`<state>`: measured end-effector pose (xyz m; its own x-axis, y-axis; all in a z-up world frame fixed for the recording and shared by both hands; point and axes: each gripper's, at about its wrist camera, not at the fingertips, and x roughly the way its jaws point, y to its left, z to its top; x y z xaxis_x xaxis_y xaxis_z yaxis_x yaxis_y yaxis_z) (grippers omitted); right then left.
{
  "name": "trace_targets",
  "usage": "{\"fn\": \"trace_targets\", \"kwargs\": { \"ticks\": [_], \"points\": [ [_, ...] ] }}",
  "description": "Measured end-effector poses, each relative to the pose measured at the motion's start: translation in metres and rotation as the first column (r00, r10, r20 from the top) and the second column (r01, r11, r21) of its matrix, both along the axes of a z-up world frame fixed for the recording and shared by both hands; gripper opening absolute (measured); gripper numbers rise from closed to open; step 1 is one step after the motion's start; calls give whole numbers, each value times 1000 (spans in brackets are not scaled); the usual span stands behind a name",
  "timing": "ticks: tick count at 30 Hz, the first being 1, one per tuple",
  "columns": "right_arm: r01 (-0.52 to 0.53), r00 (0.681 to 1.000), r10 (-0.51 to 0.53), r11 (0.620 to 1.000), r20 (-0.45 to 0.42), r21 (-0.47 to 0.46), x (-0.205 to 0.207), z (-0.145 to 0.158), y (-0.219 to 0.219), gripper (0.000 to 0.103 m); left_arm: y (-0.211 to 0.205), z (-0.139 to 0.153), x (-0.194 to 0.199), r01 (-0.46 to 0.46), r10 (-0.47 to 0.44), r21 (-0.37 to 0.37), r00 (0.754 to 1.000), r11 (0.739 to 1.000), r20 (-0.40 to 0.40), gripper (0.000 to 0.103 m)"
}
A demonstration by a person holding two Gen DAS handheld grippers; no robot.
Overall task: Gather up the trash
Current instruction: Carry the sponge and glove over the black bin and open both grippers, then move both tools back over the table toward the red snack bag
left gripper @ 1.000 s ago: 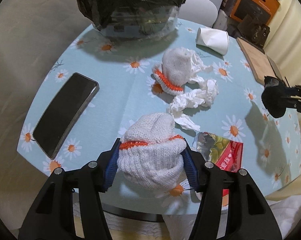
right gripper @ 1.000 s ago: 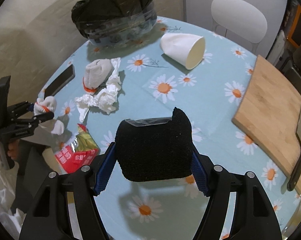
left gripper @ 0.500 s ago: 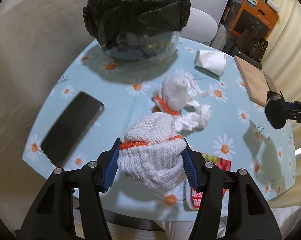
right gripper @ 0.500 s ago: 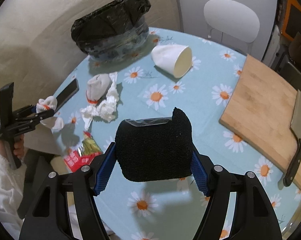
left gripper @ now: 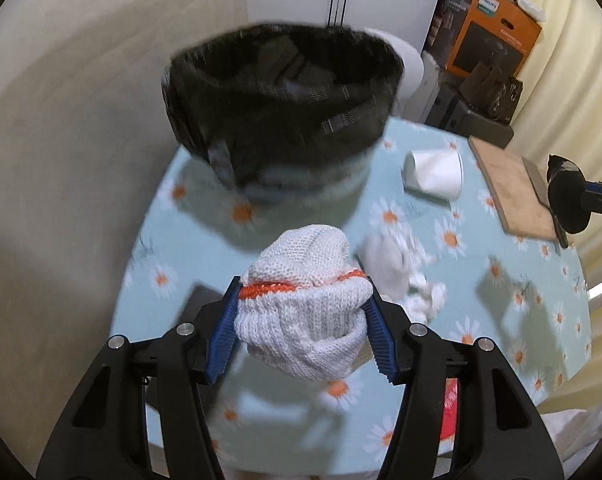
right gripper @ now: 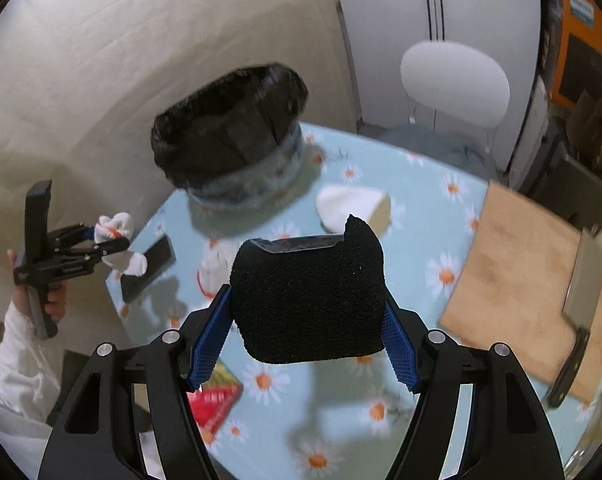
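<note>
My left gripper (left gripper: 301, 320) clamped the white glove (left gripper: 305, 316), my right gripper (right gripper: 307, 308) the black sponge (right gripper: 307, 300); either could have overshot the bin (left gripper: 281, 108) at twelve o'clock.

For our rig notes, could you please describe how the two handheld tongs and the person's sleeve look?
Both tongs, left and right, have matte black angular arms, silver screw heads and ribbed blue pads. The left one has a black pistol-style handle. The sleeve is white.

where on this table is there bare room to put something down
Bare cloth lies between the paper cup and the cutting board, and along the near edge below the board. It is crowded on the left, around the phone, second glove and red wrapper.
</note>
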<state>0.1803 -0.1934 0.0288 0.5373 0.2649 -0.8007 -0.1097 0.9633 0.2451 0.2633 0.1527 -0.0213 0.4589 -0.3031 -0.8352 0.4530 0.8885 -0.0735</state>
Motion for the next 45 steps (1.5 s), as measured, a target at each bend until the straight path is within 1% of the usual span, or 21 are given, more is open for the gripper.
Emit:
{"fn": "trace_targets", "kwargs": {
  "ticks": [2,5,8,11,14,17,22,26,28,30,31,32,33,34,35,36,38,40,42,45],
  "points": [
    [1,1000,0,1000,16,-22,10,9,5,65,4,12,15,6,-6,-32,1000,999,8,58],
    [1,999,1,999,36,-45,27,21,14,65,7,25,31,20,-18,-46,1000,999,25,58],
    [1,999,1,999,44,-50,44,30,22,65,6,41,51,37,-36,-20,998,999,54,58],
    [-9,998,12,999,55,-53,62,39,33,65,6,55,68,52,-51,-15,996,999,69,58],
    [-20,997,23,999,72,-37,80,51,44,65,4,66,87,41,-42,15,995,999,91,58],
    [-42,995,46,998,89,-46,97,62,57,65,3,78,106,52,-53,6,992,999,112,58],
    [-82,989,92,993,112,-88,118,77,83,65,-2,85,133,80,-81,10,986,997,148,58],
    [-108,986,120,988,117,-107,134,82,101,65,-9,88,157,110,-110,7,980,994,164,58],
    [-119,985,132,986,114,-119,143,83,109,65,-13,89,167,139,-135,-11,976,990,171,58],
    [-131,983,145,984,113,-123,149,83,115,65,-17,89,180,146,-140,-25,977,989,163,58],
    [-143,981,157,982,112,-125,156,82,121,65,-18,90,187,159,-149,-55,977,986,153,58],
    [-150,980,165,980,114,-128,159,82,124,66,-19,89,194,163,-150,-78,978,984,146,60],
    [-155,978,171,979,122,-129,163,81,128,68,-19,90,200,152,-138,-87,979,985,153,64],
    [-149,976,167,980,139,-131,168,79,132,78,-19,90,204,140,-124,-92,979,986,159,82],
    [-141,977,160,981,144,-132,169,78,134,88,-18,90,207,134,-117,-95,979,986,166,95],
    [-128,977,148,983,153,-135,167,77,134,92,-18,92,206,134,-115,-98,977,986,179,95],
    [-124,975,145,984,167,-130,164,76,134,92,-17,95,203,152,-129,-105,972,983,199,97],
    [-131,977,149,984,151,-121,161,71,131,92,-15,97,200,148,-125,-103,970,984,208,97],
    [-118,982,135,985,135,-122,156,66,126,92,-10,95,198,137,-114,-107,974,985,198,97],
    [-90,988,101,991,115,-100,153,60,116,92,-4,91,195,107,-88,-103,980,989,176,97]
  ]
}}
